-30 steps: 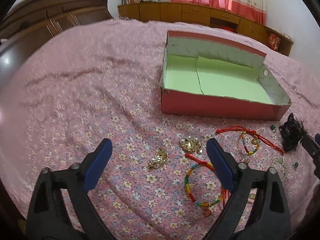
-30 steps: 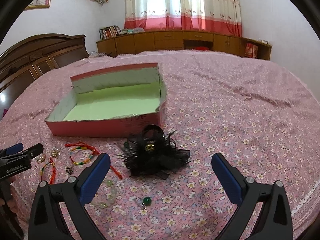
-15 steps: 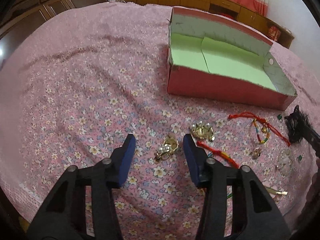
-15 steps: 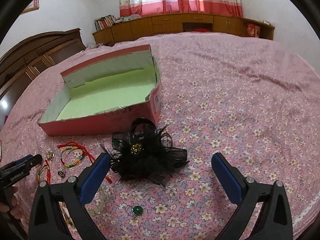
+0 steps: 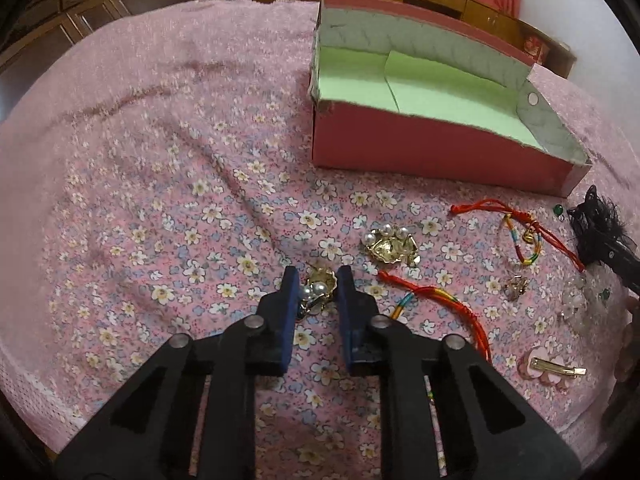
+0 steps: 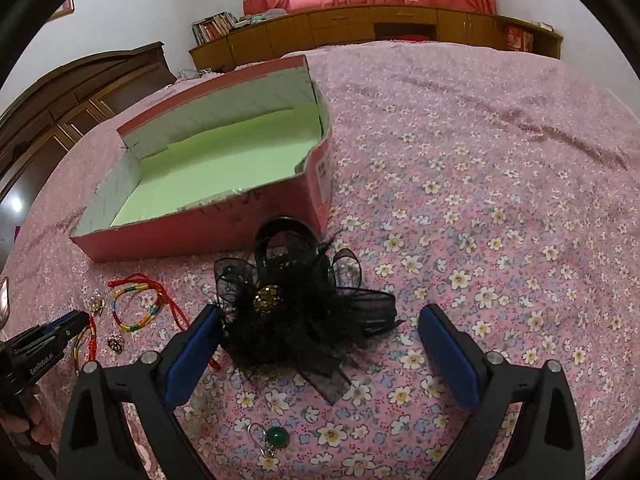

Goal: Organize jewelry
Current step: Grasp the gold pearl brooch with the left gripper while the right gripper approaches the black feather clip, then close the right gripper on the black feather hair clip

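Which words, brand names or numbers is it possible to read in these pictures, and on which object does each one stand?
"GenRobot.AI": white letters on the black body of the left gripper, seen in the right wrist view.
Dark handwriting on the pink front wall of the box: too faint to read.
Label on the box's right end wall: too blurred to read.
Nothing else is legible.

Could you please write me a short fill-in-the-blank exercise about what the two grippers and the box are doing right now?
1. The left gripper has its jaws closed around a gold and ____ brooch.
2. The right gripper has its jaws ____ on either side of the black feather hair flower.
3. The floor of the pink box is lined in ____.
4. No jewelry lies ____ the box yet.

Missing words: pearl; open; green; inside
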